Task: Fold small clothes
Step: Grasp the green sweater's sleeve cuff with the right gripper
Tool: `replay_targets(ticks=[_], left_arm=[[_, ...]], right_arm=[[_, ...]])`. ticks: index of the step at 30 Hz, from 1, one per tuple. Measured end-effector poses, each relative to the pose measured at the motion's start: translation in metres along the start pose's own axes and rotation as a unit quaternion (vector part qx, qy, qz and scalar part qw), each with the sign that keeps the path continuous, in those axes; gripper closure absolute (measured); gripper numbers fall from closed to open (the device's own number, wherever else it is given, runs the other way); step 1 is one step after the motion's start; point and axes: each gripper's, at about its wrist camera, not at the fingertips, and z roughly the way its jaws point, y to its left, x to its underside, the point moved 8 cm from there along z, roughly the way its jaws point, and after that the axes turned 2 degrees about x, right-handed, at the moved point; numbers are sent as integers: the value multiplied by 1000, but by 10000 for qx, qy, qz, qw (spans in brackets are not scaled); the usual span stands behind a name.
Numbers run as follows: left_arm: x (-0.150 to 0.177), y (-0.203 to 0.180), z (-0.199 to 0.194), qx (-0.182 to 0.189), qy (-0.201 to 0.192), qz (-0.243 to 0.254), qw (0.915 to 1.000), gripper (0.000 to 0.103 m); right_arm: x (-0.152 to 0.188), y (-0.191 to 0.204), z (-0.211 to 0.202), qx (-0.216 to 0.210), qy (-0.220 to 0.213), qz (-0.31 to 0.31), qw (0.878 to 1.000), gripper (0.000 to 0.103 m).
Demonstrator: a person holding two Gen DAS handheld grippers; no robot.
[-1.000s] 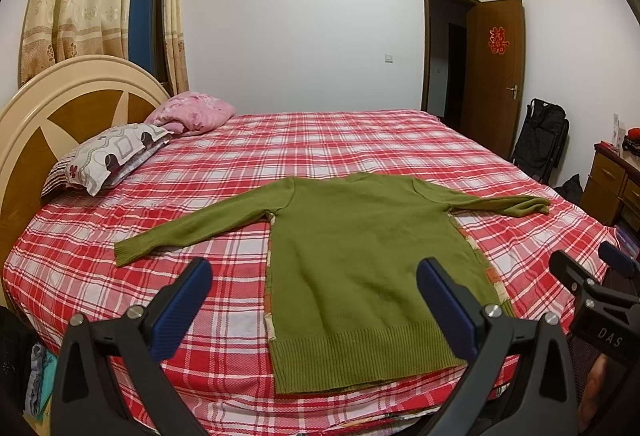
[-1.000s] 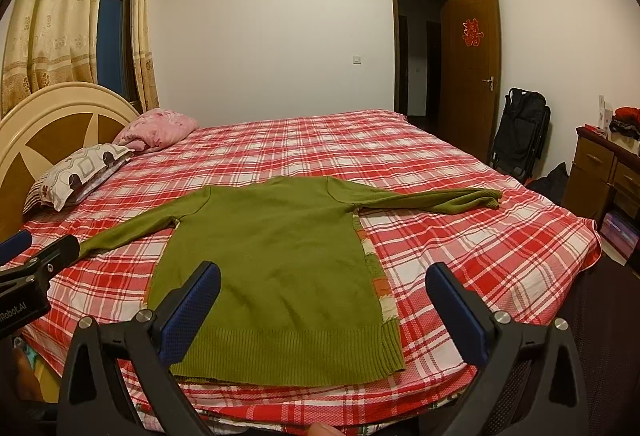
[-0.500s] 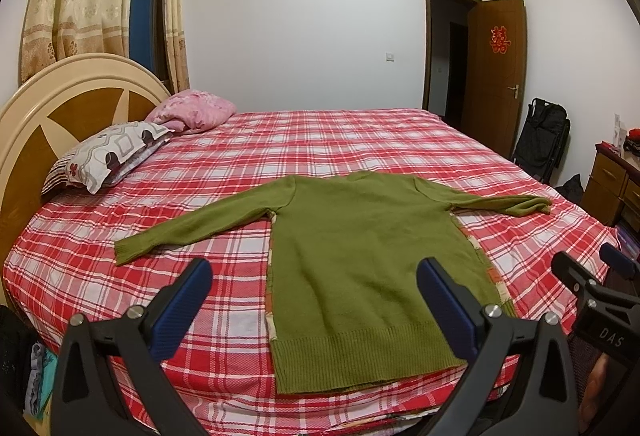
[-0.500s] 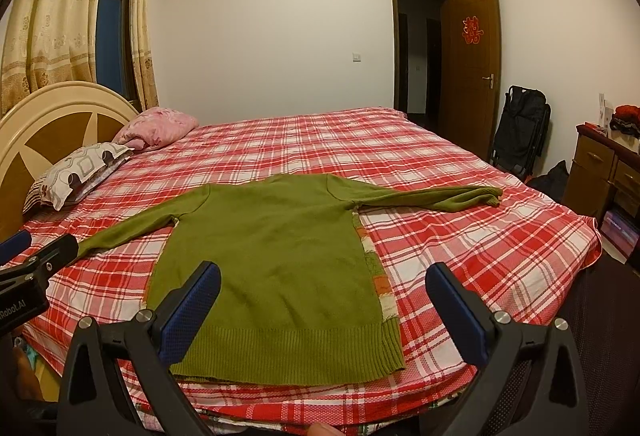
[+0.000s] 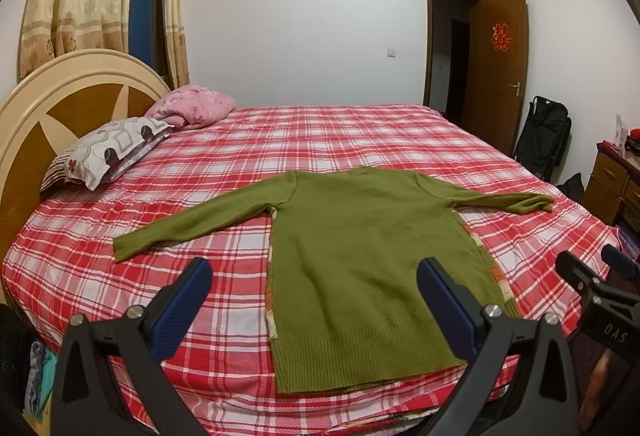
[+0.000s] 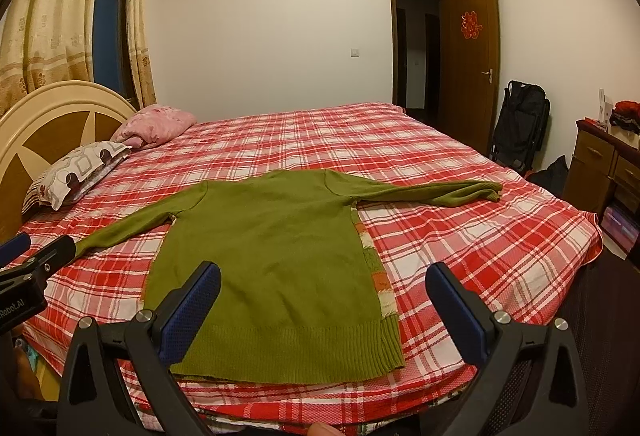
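A green knitted sweater [image 5: 372,248] lies flat on the red plaid bed [image 5: 320,140], both sleeves spread out to the sides, hem toward me. A striped coloured edge of another layer shows along its side [image 6: 380,276]. My left gripper [image 5: 314,284] hovers open above the near bed edge, over the hem's left part. My right gripper [image 6: 322,288] is open too, held above the sweater [image 6: 272,244] near its hem's right side. Neither holds anything. Each gripper shows at the margin of the other's view.
Two pillows [image 5: 116,148] lie by the rounded headboard [image 5: 48,108] at the left. A wooden door [image 5: 496,68] stands open at the back right, with a black folded stroller [image 5: 544,132] and a wooden dresser [image 5: 612,184] beside it.
Nothing notable has moved; both grippers stay open and almost still, with only a slight drift of view.
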Motion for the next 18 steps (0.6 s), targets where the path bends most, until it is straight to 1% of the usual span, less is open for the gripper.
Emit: replay_targets(ticks=[8,13,18], left_arm=[[4,2,14,-39,136,-3,9999,0],[5,12,32,-94,241,-53,9997,0],[-1,25,56,-177,222,-53,9996,0]], right_arm=[[8,0,11,-34,157,-31,9999,1],[17,-2,28,-320,379,39,9988,1],[24,-13,58,-618,636,256,9957,1]])
